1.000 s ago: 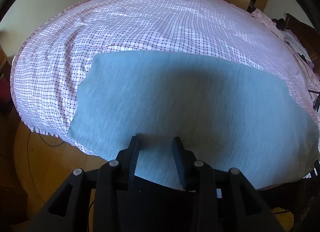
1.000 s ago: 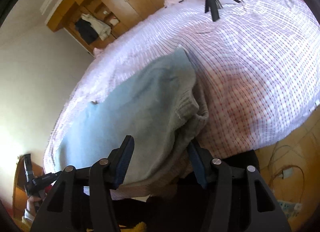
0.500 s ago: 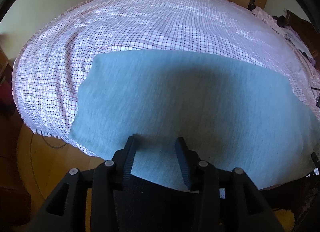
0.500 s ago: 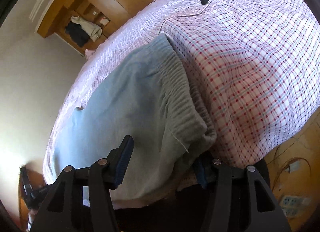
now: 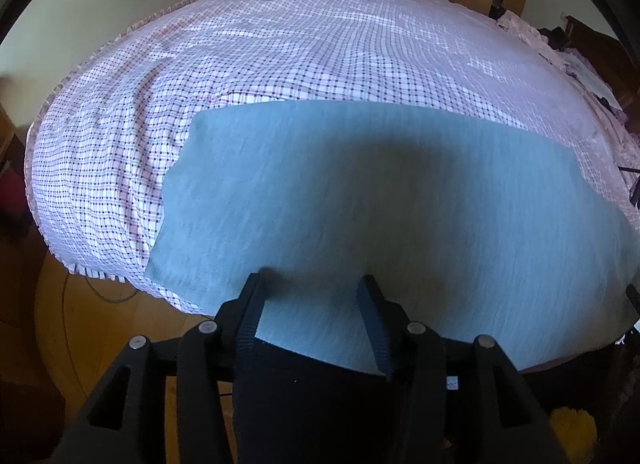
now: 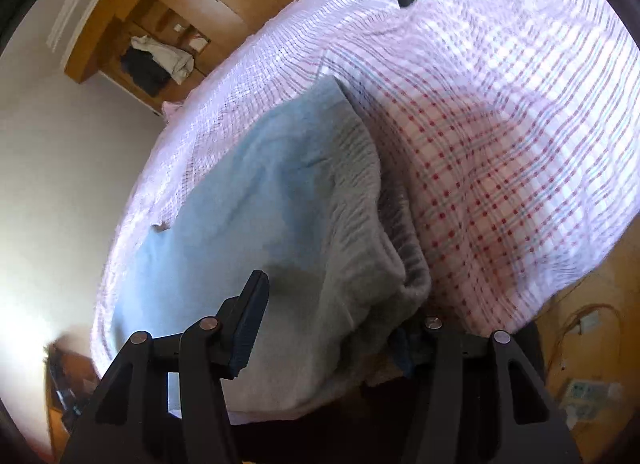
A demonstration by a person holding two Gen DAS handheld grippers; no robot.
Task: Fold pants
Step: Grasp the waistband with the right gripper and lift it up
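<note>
Left gripper (image 5: 312,284) has just been opening, pants (image 5: 360,204) unpinched beneath. Right gripper (image 6: 332,316) half open astride the waistband (image 6: 372,224); whether it pinches, cannot tell. Regrasp squarely before folding.

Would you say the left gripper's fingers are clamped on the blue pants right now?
Apart. In the left wrist view the left gripper has just been opening, and flat pants fabric shows between the fingers with a clear gap either side.

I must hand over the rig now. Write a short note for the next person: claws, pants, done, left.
Left claw: open, jaws have just been opening, over the flat blue pants, pads not pressing.
Right claw: open around the bunched ribbed waistband, no clear grip.
Pants lie on the checked bedsheet, near its front edge.
Done: pants laid flat, apparently doubled.
Left: further folds.
</note>
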